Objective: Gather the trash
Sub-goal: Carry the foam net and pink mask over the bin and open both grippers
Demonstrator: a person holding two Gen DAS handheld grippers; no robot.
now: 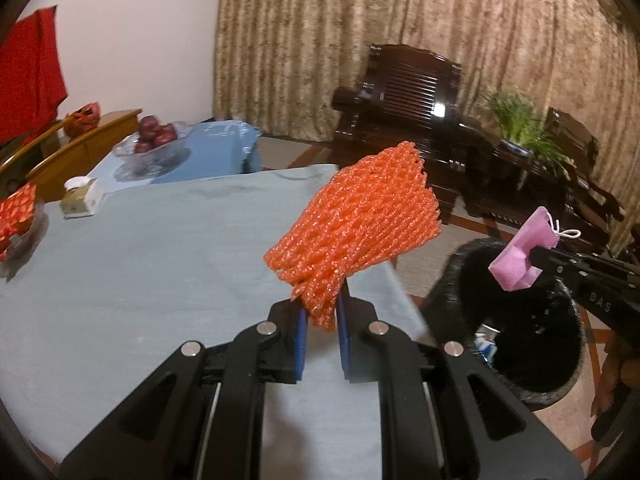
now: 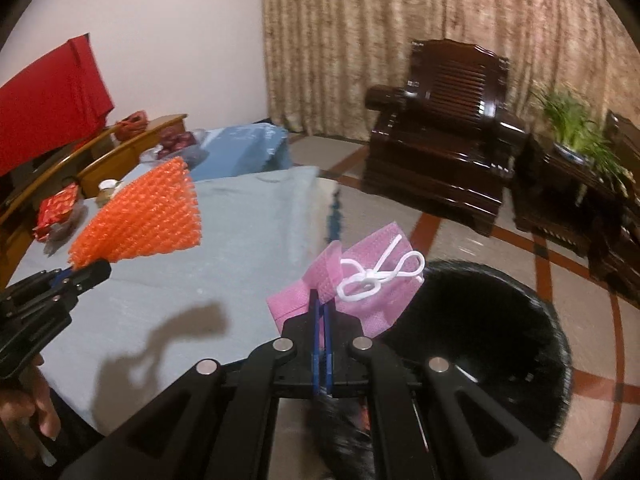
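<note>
Trash: 2 pieces, both in hand, both beside the bin point(image 1: 520, 312).

Left gripper point(image 1: 322, 320) is closed onto the bottom end of the orange net point(image 1: 352, 228), a foam mesh fruit sleeve. It fans up and out above the table point(image 1: 140, 272), just left of the bin. Looks very light, springy, squashy; grip is on the bunched narrow end, which is the right spot since the flared end would just collapse.

Right gripper point(image 2: 321, 312) is pinched nearly flat on the pink mask point(image 2: 352, 292), a thin non-woven fabric, folded, with white ear loops point(image 2: 380, 276) knotted on top. It hangs over the near-left rim of the bin. Limp, weightless, likely to cling to the pads or drift on release; loops could snag.

Bin: round, black liner, a few scraps inside, on the tiled floor right of the table.

Left of the bin: table under a blue-grey cloth, matte, soft. Farther left on it: tissue box point(image 1: 80, 198), red patterned packet point(image 1: 16, 216).

Beyond: glass bowl of apples point(image 1: 154, 138). Behind the bin: dark wood armchair point(image 2: 444, 132), glossy, slatted; a green plant point(image 2: 576, 128); beige curtain.
</note>
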